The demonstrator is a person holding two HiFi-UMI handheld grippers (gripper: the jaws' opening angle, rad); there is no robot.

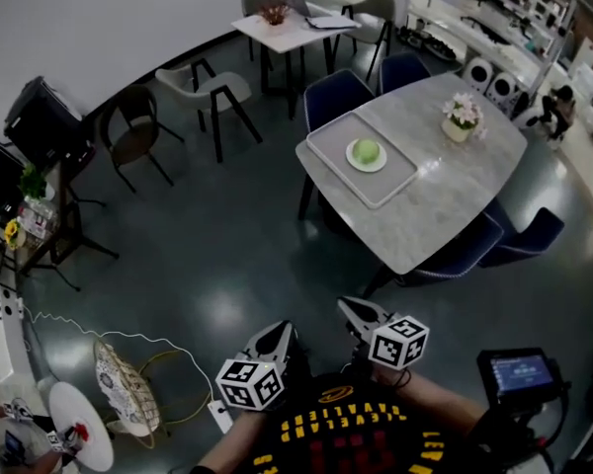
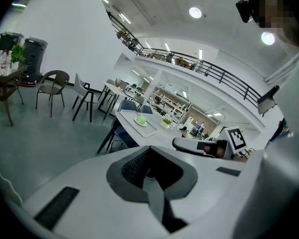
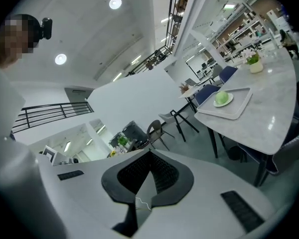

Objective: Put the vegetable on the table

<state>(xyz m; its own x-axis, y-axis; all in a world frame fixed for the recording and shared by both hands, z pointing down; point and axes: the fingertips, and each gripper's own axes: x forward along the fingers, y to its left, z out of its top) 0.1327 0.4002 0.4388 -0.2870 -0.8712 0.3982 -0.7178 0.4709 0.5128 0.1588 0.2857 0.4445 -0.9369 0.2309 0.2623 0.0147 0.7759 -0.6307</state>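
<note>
Here the left gripper (image 1: 279, 334) and the right gripper (image 1: 353, 311) are held close in front of the person's chest, side by side with a gap between them. Their tips lean slightly toward each other and angle a little downward over the dark glossy floor (image 1: 227, 255), and both forearms are tucked in at the bottom of the head view. Each gripper's jaws are pressed together with nothing between them. The round pale green vegetable (image 1: 367, 150) sits on a small white round plate (image 1: 353, 163). The plate rests on a rectangular light grey tray (image 1: 331, 136) at one end of the grey marble-topped table (image 1: 445, 196), well apart from both grippers. A small pot of pale flowers (image 1: 464, 117) stands farther along the tabletop
</note>
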